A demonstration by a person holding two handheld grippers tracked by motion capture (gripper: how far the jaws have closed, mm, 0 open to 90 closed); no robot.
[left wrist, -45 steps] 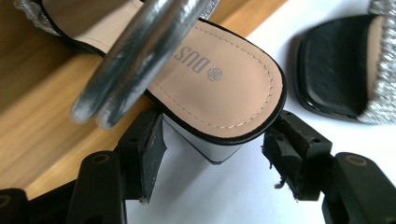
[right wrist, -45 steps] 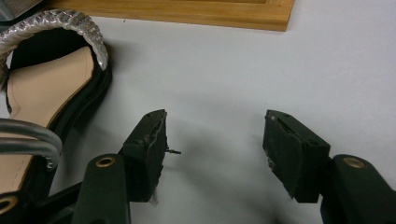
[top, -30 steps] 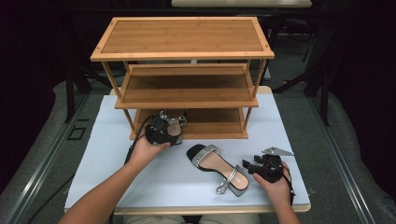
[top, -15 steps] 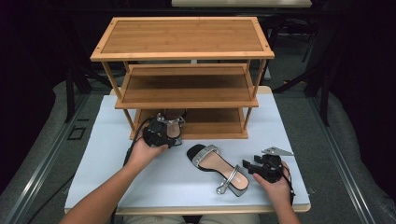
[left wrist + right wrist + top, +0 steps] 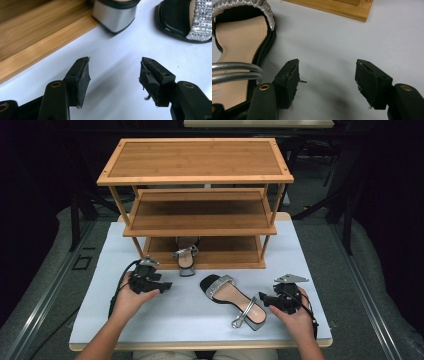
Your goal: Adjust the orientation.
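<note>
Three-tier bamboo shoe rack (image 5: 195,175) stands at the far middle of the white tabletop (image 5: 110,320); everything below is placed relative to it.

Change since a second ago: the left gripper (image 5: 156,284) was up at the rack's bottom shelf, on the black block-heel sandal with silver strap (image 5: 185,257). It has now pulled back toward the person and sits in front of the rack's left leg, empty, jaws spread wide with bare table between them. That sandal is left on the bottom shelf, heel overhanging the front edge. In the left gripper view its silver heel block (image 5: 115,17) rests right at the shelf lip.

Looks like: first shoe placed and released.

The matching second sandal (image 5: 234,299) lies flat on the table in front of the rack, right of centre, unmoved.

Right gripper (image 5: 270,298) hasn't shifted: just beside that sandal's heel end, jaws spread, holding nothing. In the right gripper view the silver ankle strap (image 5: 235,71) is close to the left jaw, not between the jaws.

Likely next: second sandal to the shelf.
</note>
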